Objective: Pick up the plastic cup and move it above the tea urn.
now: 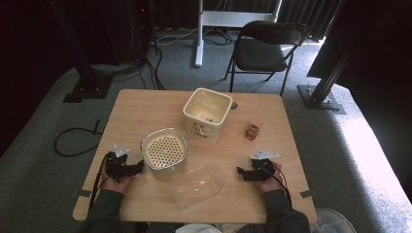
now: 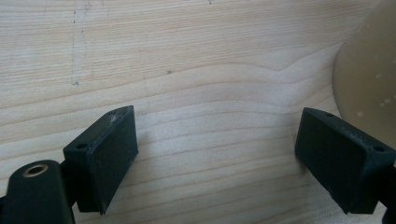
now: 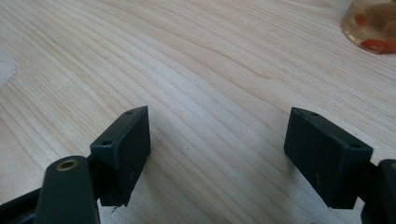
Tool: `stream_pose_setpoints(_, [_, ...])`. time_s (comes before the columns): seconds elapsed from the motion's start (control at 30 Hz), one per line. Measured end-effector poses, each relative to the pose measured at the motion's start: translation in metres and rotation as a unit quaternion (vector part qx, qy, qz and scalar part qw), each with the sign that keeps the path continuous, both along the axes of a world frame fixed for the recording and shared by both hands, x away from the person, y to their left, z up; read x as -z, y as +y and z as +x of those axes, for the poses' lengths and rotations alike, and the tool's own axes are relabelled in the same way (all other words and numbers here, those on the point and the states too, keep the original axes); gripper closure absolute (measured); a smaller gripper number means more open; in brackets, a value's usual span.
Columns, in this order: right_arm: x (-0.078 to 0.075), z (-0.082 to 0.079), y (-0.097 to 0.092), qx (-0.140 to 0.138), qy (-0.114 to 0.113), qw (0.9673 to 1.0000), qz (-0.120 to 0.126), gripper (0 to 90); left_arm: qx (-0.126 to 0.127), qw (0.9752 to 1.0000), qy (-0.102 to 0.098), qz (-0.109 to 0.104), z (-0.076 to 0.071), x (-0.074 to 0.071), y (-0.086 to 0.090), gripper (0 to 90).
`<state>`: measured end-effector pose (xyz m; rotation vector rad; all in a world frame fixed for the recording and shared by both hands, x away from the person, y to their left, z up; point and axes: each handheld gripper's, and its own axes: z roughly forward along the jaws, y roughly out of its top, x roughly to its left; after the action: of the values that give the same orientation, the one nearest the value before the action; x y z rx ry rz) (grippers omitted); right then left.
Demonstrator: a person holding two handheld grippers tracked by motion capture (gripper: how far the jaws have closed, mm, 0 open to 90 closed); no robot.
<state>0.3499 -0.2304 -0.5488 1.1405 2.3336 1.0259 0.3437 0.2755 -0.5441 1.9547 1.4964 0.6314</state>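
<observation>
Both grippers are parked low on the counter with jaws spread wide and nothing between them, just bare wood grain in each gripper view. Left gripper is the closer one to anything: the strainer, a squarish cream basket with a perforated floor, sits just beside it, off its jaw tips on the inner side. You can catch the strainer's curved wall at the right edge of the left gripper view, near the right jaw but not touching as far as I can tell. So I'd guess a short slide toward that wall is the next move.

Right gripper points inward too, with the clear lid lying flat just ahead of it and slightly toward the person. A small amber cup sits farther out past its right jaw, well apart.

Beyond the strainer stands the cream tub, open-topped. Behind the counter: grey carpet, a folding chair, cables.
</observation>
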Motion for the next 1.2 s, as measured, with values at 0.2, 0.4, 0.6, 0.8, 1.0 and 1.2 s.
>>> stream_pose_setpoints(0.2, [0.000, 0.000, 0.000, 0.002, -0.001, 1.0000, 0.000, 22.0, 0.000, 1.0000, -0.002, 0.000, 0.000, 0.000, 0.000, 13.7])
stream_pose_setpoints(0.4, [-0.001, -0.001, 0.001, 0.004, 0.001, 1.0000, -0.001, 25.7, 0.001, 1.0000, -0.001, -0.001, 0.000, 0.000, -0.001, 13.7])
stream_pose_setpoints(0.6, [-0.004, -0.003, 0.007, -0.001, -0.004, 1.0000, -0.006, 38.9, 0.003, 1.0000, -0.002, -0.001, -0.001, 0.000, -0.001, 13.7])
stream_pose_setpoints(0.8, [-0.019, -0.012, 0.019, -0.004, -0.033, 0.9994, -0.003, 43.3, 0.004, 1.0000, -0.001, 0.000, -0.002, 0.000, -0.001, 13.7])
stream_pose_setpoints(1.0, [-0.032, -0.017, 0.032, -0.001, -0.049, 0.9987, -0.013, 47.9, 0.005, 1.0000, -0.002, -0.001, -0.002, 0.000, -0.001, 13.7])
stream_pose_setpoints(1.2, [-0.035, -0.016, 0.035, 0.010, -0.042, 0.9990, -0.008, 52.0, 0.005, 1.0000, -0.002, -0.001, -0.003, 0.000, -0.001, 13.7])
